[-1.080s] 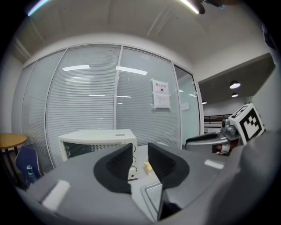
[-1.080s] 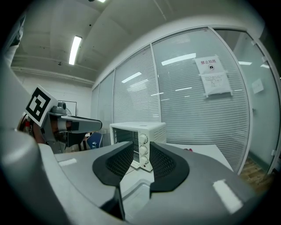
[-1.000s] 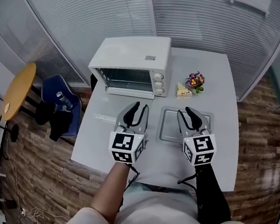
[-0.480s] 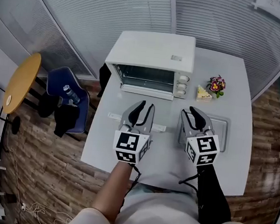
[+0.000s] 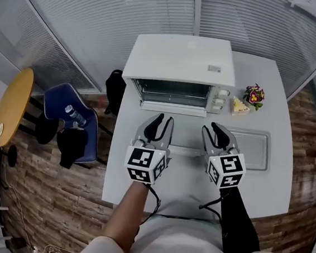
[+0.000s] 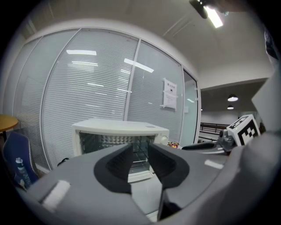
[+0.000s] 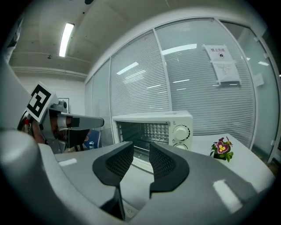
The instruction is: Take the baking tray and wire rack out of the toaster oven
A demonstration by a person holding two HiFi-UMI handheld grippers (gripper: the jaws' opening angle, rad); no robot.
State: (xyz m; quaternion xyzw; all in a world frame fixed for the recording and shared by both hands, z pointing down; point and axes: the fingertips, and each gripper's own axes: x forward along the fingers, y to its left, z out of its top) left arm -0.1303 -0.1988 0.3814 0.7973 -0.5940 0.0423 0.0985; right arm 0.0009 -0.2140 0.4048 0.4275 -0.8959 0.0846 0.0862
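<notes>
Left gripper (image 5: 164,120) and right gripper (image 5: 214,128), jaws parted and empty, face the open white box-shaped toaster oven (image 5: 181,61) at the tabletop's (image 5: 276,180) far edge, apparently aligned to reach inside.

left hand-held gripper (image 6: 140,154): jaws apart | right hand-held gripper (image 7: 141,154): jaws apart

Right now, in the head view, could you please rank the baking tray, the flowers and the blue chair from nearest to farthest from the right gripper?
1. The baking tray, on the table just right of the right gripper.
2. The flowers, farther back on the table's right side.
3. The blue chair, on the floor left of the table.
</notes>
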